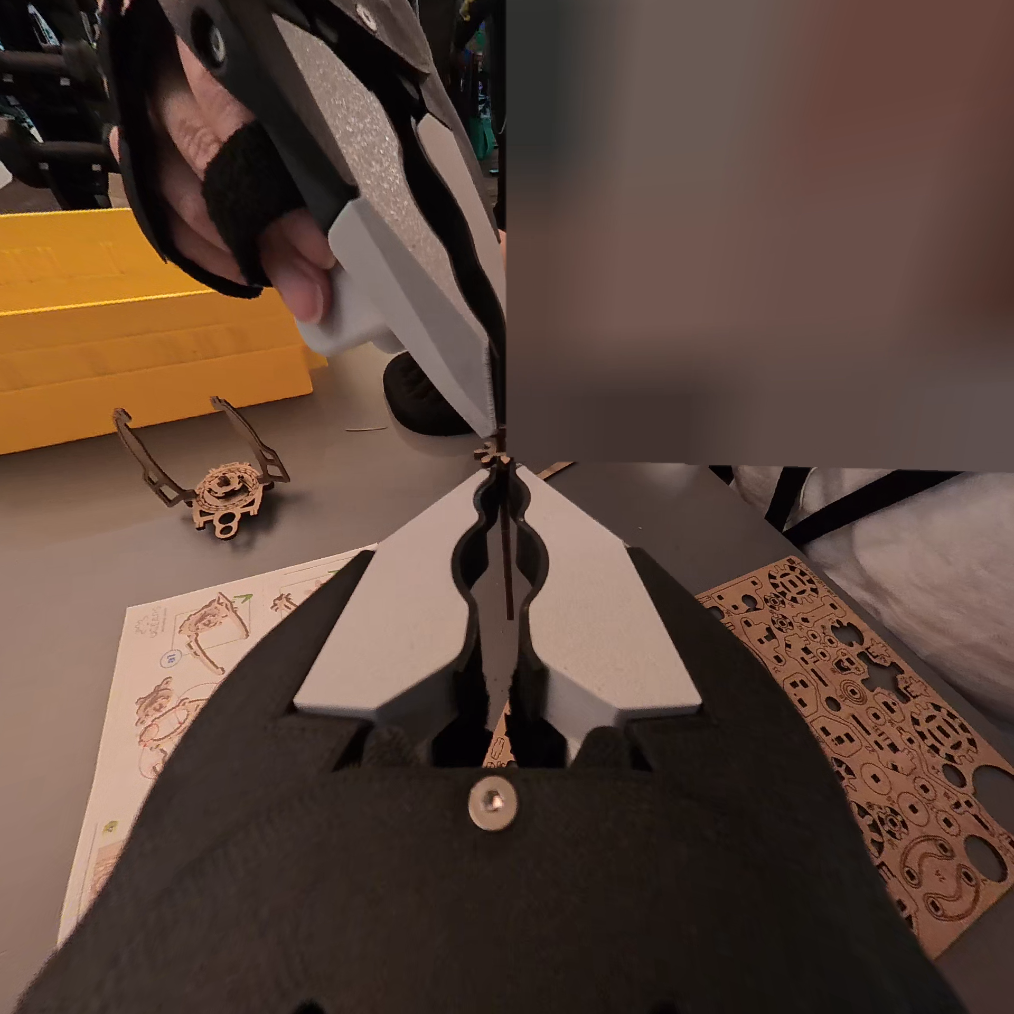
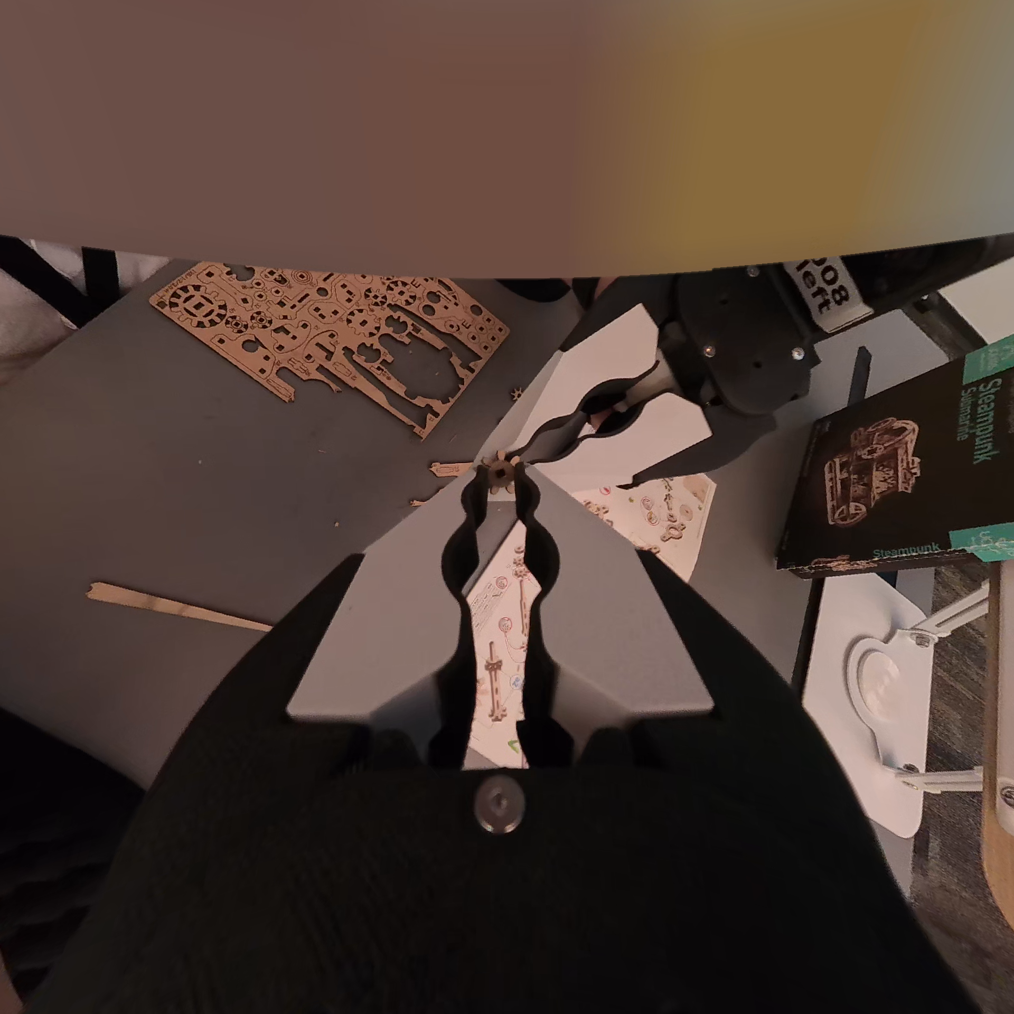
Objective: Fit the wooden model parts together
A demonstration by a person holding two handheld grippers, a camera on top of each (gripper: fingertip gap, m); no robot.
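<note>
1. Tools meet tip to tip above the grey tabletop (image 2: 181,494): our left tool (image 1: 500,476) is closed on a thin dark wooden rod (image 1: 507,554) that runs back between its fingers, and our right tool (image 2: 498,476) is clamped on a small toothed wooden gear (image 2: 499,473) with a square hole in its middle.

2. In the left wrist view the gear shows only as a small notched piece right at the rod's front end, pinched under the tip of the right tool; whether the rod has entered the hole we cannot tell.

3. We judge the step in hand to be seating this gear on the rod, one joint within a larger build.

4. A partly built sub-assembly (image 1: 219,483) with two curved arms stands well apart on the tabletop, in front of a yellow box (image 1: 137,329).

5. Nearby lie the punched-out plywood sheet (image 2: 329,329), the instruction sheet (image 1: 181,686) and the dark kit box (image 2: 900,466).

6. Next, we think, the rod's end must be lined up square with the hole and pushed straight along its own axis, both grips kept firm.

7. A tilt could jam or snap the thin rod, so we would press gently.
</note>
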